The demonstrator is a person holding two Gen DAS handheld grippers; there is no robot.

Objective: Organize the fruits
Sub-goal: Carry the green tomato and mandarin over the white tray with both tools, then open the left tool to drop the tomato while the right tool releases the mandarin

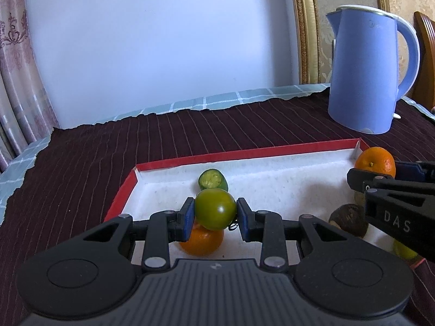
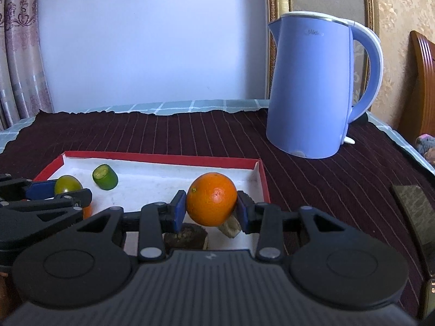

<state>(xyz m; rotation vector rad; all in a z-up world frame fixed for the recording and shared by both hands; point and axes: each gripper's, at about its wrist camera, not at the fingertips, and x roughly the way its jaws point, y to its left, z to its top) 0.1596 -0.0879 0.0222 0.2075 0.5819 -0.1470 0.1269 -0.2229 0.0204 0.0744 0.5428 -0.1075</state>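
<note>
A red-rimmed tray (image 1: 244,153) with a white lining lies on the dark cloth. My left gripper (image 1: 215,213) is shut on a green tomato (image 1: 215,208) and holds it over the tray's left part, above an orange fruit (image 1: 202,241). A cut green piece (image 1: 213,179) lies behind it. My right gripper (image 2: 212,206) is shut on an orange (image 2: 211,198) over the tray's right part (image 2: 261,174). The orange also shows in the left wrist view (image 1: 375,161). Under it lie a dark brown piece (image 2: 187,236) and a pale piece (image 2: 230,226).
A blue electric kettle (image 1: 369,70) stands on the cloth behind the tray at the right; it also shows in the right wrist view (image 2: 312,87). A dark flat object (image 2: 416,217) lies at the right edge. A wall and curtain are behind the table.
</note>
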